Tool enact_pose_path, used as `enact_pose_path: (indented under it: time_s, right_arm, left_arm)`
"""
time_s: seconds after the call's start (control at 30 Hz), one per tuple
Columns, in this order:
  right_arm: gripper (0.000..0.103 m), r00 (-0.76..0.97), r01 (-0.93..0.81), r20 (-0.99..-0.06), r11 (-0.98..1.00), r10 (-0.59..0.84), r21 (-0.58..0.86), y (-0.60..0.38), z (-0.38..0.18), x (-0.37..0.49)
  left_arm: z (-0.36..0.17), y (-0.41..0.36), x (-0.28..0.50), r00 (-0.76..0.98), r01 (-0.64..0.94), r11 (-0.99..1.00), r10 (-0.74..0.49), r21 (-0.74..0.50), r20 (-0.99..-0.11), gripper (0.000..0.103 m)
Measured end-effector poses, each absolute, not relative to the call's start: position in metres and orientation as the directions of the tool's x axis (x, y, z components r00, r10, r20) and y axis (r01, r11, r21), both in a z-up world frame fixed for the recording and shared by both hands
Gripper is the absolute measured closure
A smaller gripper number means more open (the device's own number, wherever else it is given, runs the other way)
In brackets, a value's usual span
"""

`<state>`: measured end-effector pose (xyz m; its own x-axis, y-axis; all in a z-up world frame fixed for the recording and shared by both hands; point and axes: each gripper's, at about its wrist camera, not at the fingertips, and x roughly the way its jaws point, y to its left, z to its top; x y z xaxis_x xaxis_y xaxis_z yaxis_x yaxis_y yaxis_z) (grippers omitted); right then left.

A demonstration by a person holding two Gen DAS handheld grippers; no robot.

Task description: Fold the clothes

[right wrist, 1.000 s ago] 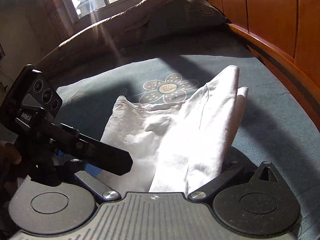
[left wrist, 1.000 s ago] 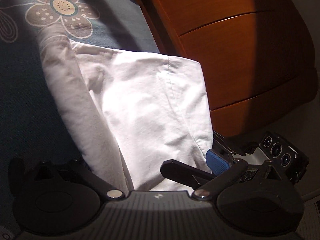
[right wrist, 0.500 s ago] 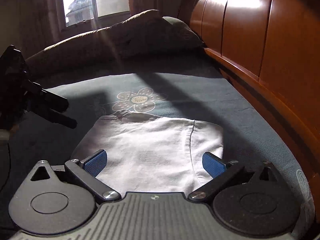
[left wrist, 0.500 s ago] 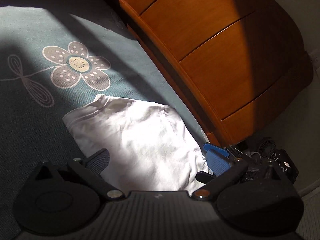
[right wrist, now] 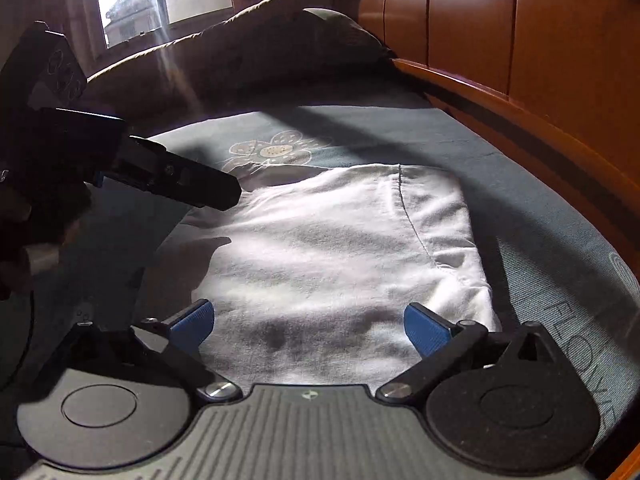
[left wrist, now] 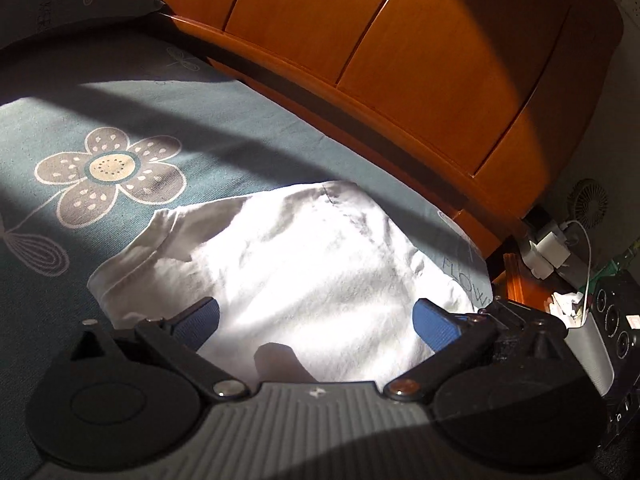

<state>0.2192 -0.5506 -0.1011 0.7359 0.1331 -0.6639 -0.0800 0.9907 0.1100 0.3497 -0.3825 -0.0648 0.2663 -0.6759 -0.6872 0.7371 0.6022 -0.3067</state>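
Both the left gripper (left wrist: 316, 322) and right gripper (right wrist: 308, 326) spread wide over folded white garment (right wrist: 340, 248).

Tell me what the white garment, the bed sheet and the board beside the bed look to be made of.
White garment: soft matte woven or knit cloth, likely cotton; it creases and shows a stitched seam. Bed sheet: matte blue-grey fabric with a fine ribbed weave and a printed flower. Board: wood panels, orange-brown, glossy varnish reflecting light.
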Motion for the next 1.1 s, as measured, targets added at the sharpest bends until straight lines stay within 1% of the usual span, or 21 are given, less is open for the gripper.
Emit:
enact_pose_path:
  time_s: [0.07,0.1,0.2,0.27,0.37,0.43,0.53,0.57,0.6,0.67,0.77,0.83,0.87,0.93,1.0,1.1]
  right_arm:
    - [0.000,0.766,-0.072,-0.637,0.996,0.086,0.048,-0.542,-0.111,0.208]
    - [0.000,0.769,-0.071,-0.632,0.996,0.090,0.056,-0.538,-0.107,0.204]
    - [0.000,0.779,-0.066,-0.619,0.994,0.103,0.082,-0.523,-0.093,0.193]
    - [0.000,0.785,-0.064,-0.609,0.993,0.111,0.099,-0.514,-0.084,0.186]
    - [0.000,0.774,-0.130,-0.616,0.988,0.150,0.078,-0.495,-0.091,0.187]
    - [0.000,0.715,-0.114,-0.680,0.987,0.161,0.113,-0.488,-0.110,0.194]
    - [0.000,0.755,-0.116,-0.634,0.985,0.169,0.124,-0.492,-0.103,0.185]
    - [0.000,0.783,-0.097,-0.601,0.986,0.161,0.137,-0.500,-0.097,0.184]
    - [0.000,0.810,-0.070,-0.570,0.988,0.137,0.138,-0.509,-0.091,0.184]
    - [0.000,0.835,-0.007,-0.545,0.992,0.076,0.128,-0.530,-0.085,0.192]
    - [0.000,0.818,0.076,-0.575,0.992,-0.003,0.104,-0.564,-0.101,0.213]
    - [0.000,0.825,0.090,-0.564,0.978,0.032,0.188,-0.585,-0.109,0.215]
    - [0.000,0.829,0.102,-0.558,0.972,0.033,0.209,-0.585,-0.104,0.212]
    - [0.000,0.840,0.124,-0.543,0.971,0.007,0.204,-0.577,-0.091,0.207]
    - [0.000,0.858,0.063,-0.511,0.979,0.045,0.192,-0.563,-0.080,0.206]
    - [0.000,0.848,0.002,-0.528,0.995,0.054,0.105,-0.540,-0.069,0.229]
  left_arm:
    - [-0.074,-0.393,0.343,0.327,0.743,0.648,-0.569,-0.167,-0.754,0.001]
    - [-0.078,-0.392,0.340,0.347,0.748,0.652,-0.542,-0.122,-0.766,0.001]
    - [-0.080,-0.380,0.328,0.407,0.757,0.653,-0.498,-0.023,-0.766,0.001]
    - [-0.071,-0.363,0.321,0.443,0.743,0.670,-0.482,0.009,-0.756,0.001]
    - [-0.058,-0.327,0.306,0.487,0.715,0.698,-0.467,0.029,-0.738,0.001]
    - [-0.053,-0.301,0.292,0.507,0.698,0.715,-0.454,0.040,-0.733,0.001]
    - [-0.052,-0.264,0.270,0.534,0.671,0.740,-0.427,0.058,-0.729,0.001]
    - [-0.055,-0.254,0.264,0.535,0.662,0.747,-0.418,0.057,-0.734,0.001]
    - [-0.058,-0.245,0.259,0.532,0.654,0.755,-0.410,0.052,-0.741,0.001]
    - [-0.065,-0.233,0.250,0.519,0.638,0.769,-0.391,0.040,-0.760,0.001]
    - [-0.072,-0.221,0.239,0.517,0.606,0.795,-0.376,0.019,-0.769,0.001]
    - [-0.075,-0.215,0.233,0.520,0.586,0.810,-0.368,0.009,-0.771,0.001]
    - [-0.077,-0.212,0.230,0.521,0.576,0.817,-0.364,0.004,-0.772,0.001]
    - [-0.076,-0.210,0.225,0.542,0.564,0.825,-0.347,0.026,-0.765,0.001]
    - [-0.075,-0.209,0.222,0.555,0.562,0.826,-0.336,0.046,-0.761,0.001]
    - [-0.072,-0.207,0.219,0.568,0.559,0.827,-0.326,0.064,-0.756,0.001]
